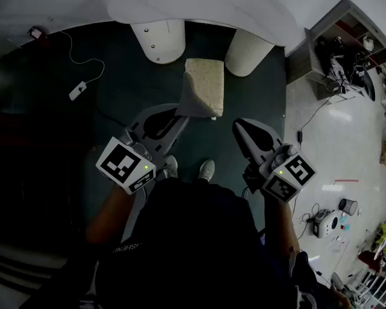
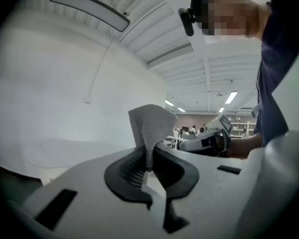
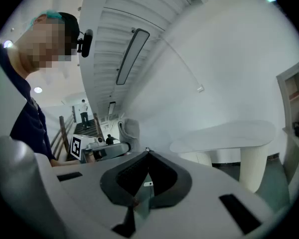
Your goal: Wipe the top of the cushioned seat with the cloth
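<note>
Left gripper (image 2: 148, 159) pinches grey woven cloth (image 2: 150, 126), whose loose end hides part of the cream square cushioned seat (image 1: 210, 82) ahead on dark floor (image 1: 260, 105). My right gripper (image 3: 147, 153): jaws together, nothing between.

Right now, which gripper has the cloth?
The left gripper: its jaws pinch the grey cloth. The right gripper has its jaws shut on nothing.
</note>
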`<state>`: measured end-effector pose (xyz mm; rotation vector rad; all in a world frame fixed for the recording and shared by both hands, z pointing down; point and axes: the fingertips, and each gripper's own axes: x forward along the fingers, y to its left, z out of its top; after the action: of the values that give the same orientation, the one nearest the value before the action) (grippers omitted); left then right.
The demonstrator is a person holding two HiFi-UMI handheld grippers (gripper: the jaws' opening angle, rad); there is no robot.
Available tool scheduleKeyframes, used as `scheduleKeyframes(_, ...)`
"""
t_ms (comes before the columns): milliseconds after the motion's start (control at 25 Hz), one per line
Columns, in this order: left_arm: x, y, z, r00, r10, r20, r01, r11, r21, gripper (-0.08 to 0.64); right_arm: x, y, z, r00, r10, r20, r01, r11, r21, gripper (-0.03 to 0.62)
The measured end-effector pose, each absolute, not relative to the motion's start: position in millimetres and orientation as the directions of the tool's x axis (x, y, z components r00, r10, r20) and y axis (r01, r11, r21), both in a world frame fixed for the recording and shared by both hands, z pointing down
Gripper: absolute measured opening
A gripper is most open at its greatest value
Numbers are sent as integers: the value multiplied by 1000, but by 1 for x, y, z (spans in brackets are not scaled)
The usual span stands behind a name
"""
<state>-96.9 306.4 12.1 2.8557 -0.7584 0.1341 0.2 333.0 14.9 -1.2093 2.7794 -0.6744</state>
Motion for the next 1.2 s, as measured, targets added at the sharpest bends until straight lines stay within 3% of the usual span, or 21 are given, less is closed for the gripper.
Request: scheduleKeyframes(1200, -17, 326, 36, 828, -526, 196, -554, -822, 133, 28, 91, 354, 41, -736, -668, 112, -634, 622, -459, 26)
